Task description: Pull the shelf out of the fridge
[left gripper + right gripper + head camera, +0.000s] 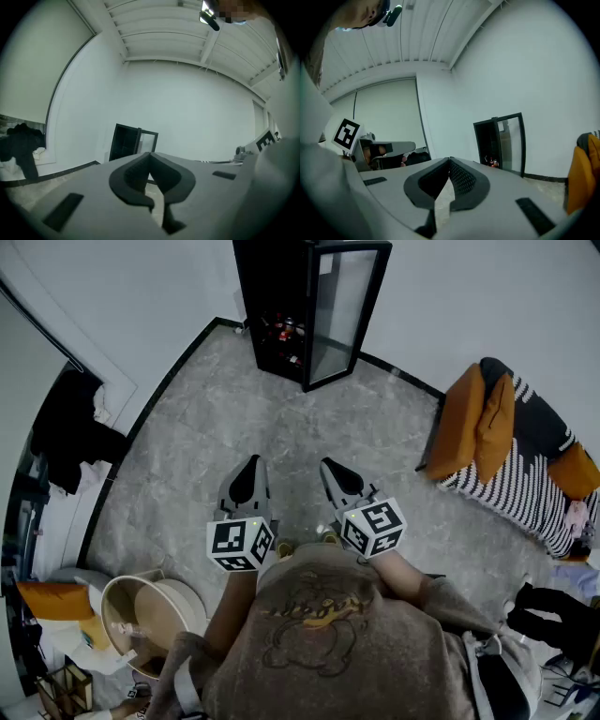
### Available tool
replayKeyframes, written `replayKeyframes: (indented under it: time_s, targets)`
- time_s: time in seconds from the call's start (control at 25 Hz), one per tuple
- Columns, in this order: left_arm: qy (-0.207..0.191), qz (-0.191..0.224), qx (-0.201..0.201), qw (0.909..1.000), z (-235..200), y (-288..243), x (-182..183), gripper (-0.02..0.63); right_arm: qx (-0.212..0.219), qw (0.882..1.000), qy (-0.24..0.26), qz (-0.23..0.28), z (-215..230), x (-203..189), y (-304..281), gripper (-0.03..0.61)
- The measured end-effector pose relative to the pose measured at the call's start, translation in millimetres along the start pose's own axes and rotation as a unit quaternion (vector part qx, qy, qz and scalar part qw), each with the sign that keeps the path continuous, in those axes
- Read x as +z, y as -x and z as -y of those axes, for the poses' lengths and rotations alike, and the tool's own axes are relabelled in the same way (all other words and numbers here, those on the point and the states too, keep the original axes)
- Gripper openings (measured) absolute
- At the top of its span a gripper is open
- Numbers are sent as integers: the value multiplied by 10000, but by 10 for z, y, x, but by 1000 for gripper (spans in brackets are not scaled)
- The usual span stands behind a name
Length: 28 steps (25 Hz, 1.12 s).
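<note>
A tall black fridge (300,306) stands against the far wall with its glass door (342,310) swung open to the right. Bottles (286,334) sit low inside it; I cannot make out a shelf in its dark interior. The fridge also shows small in the left gripper view (129,143) and in the right gripper view (499,143). My left gripper (247,472) and right gripper (336,471) are held side by side over the grey floor, well short of the fridge. Both are shut with nothing between the jaws (150,157) (450,161).
A striped and orange sofa (525,460) stands at the right. Dark clothing (75,432) hangs at the left wall. A round beige tub (150,615) and clutter sit at the lower left. Grey stone floor (281,427) stretches between me and the fridge.
</note>
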State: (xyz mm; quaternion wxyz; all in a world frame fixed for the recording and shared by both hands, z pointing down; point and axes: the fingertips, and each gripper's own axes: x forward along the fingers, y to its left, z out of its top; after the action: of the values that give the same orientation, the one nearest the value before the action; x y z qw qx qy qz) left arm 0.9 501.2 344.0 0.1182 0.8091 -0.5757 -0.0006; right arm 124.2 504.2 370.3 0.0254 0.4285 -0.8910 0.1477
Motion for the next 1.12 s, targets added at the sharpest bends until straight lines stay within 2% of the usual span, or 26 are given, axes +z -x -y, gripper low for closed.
replayKeyframes:
  time_s: [0.4, 0.56, 0.92, 1.12]
  targets:
    - [-77, -71, -254, 9996, -304, 53, -64, 6, 37, 9997, -126, 218, -298, -68, -250, 21]
    - [-101, -118, -361, 9992, -446, 95, -86, 6, -120, 9991, -189, 355, -360, -40, -281, 23]
    - [-47, -191, -409, 9990, -726, -64, -241, 6, -392, 9982, -195, 419, -186, -99, -545, 23]
    - [-60, -165, -352, 9992, -913, -398, -221, 6, -436, 9972, -154, 590, -4, 0, -853, 23]
